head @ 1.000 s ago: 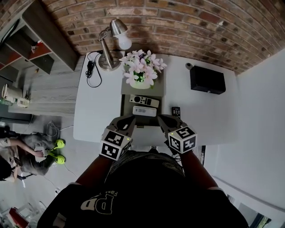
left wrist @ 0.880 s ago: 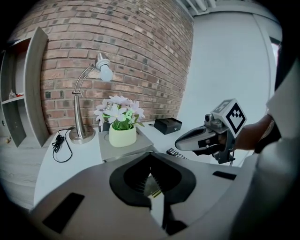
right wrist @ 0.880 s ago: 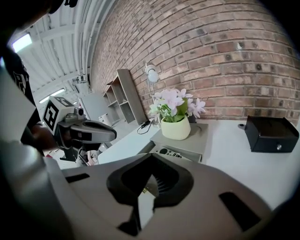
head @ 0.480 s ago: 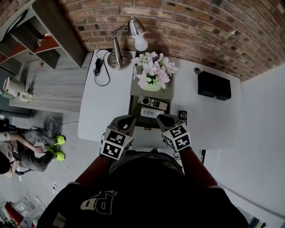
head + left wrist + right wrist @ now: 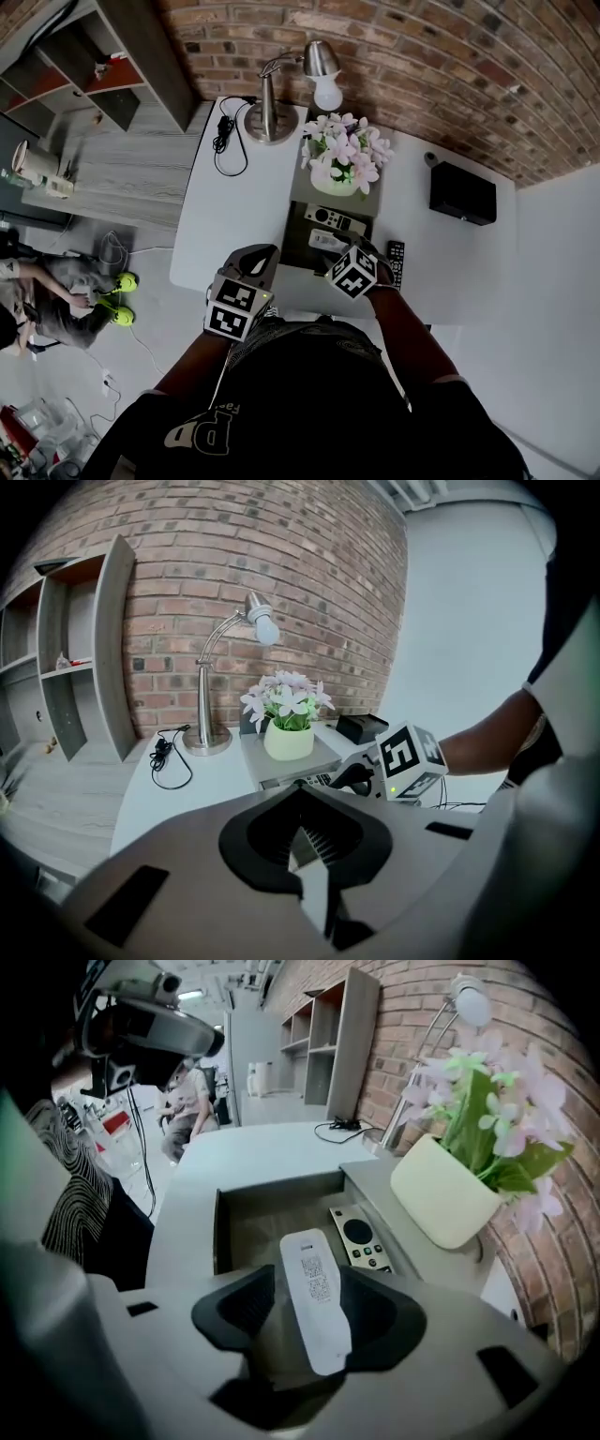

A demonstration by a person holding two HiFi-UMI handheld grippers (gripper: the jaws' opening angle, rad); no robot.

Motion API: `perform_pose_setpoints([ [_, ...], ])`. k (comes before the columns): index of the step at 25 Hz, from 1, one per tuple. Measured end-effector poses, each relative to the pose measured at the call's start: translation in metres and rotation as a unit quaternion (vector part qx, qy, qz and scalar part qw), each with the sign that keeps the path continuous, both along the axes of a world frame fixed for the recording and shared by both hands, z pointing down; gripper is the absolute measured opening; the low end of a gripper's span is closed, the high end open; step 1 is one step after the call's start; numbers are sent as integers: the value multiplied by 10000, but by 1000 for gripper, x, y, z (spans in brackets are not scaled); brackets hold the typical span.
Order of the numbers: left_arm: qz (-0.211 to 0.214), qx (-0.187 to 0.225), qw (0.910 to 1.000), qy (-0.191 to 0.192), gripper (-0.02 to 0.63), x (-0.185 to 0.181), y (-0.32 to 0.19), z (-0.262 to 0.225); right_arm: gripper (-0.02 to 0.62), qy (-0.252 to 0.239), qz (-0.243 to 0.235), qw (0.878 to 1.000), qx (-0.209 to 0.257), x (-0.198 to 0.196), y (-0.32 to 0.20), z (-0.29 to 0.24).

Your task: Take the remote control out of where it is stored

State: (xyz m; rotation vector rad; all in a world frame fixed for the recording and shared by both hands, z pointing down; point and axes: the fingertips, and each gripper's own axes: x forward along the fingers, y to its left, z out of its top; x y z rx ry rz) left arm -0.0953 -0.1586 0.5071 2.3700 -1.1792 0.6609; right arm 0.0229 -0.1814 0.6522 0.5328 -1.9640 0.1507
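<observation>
The drawer [image 5: 298,246] under the flower shelf stands pulled out. Two remotes lie in it: a white remote [image 5: 327,240] nearer me and a grey remote with buttons [image 5: 334,219] behind it. My right gripper [image 5: 347,249] reaches down into the drawer. Its jaws have just been opening, and in the right gripper view the white remote [image 5: 315,1299] lies lengthwise between the open jaws of that gripper [image 5: 309,1288], with the grey remote [image 5: 361,1238] just beyond. My left gripper [image 5: 258,255] hangs at the table's front edge, left of the drawer, shut and empty [image 5: 302,829].
A pot of pink flowers [image 5: 343,159] stands on the shelf above the drawer. A desk lamp [image 5: 281,89] and a black cable [image 5: 226,136] are at the back left. A black box [image 5: 462,193] sits at the back right, and a black remote [image 5: 396,263] lies right of the drawer.
My right gripper has swung forward and down over the drawer, rolled over, and its jaws have opened around the white remote. The left gripper has drifted slightly left.
</observation>
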Motion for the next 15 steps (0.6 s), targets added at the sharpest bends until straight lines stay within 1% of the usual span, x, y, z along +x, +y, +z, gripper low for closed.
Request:
perform_pose_setpoints([
  [2, -67, -9, 10000, 0, 7, -6, 2, 0, 212, 226, -190, 9996, -5, 0, -4, 9],
  [5, -176, -22, 9998, -4, 6, -16, 3, 1, 213, 425, -425, 9982, -23, 1, -9, 18],
  [10, -371, -30, 9993, 18, 6, -30, 4, 2, 213, 544, -757, 9953, -253, 0, -10, 29],
  [15, -505, -61, 9987, 67, 6, -36, 4, 5, 213, 685, -898, 9925, -459, -1, -10, 33],
])
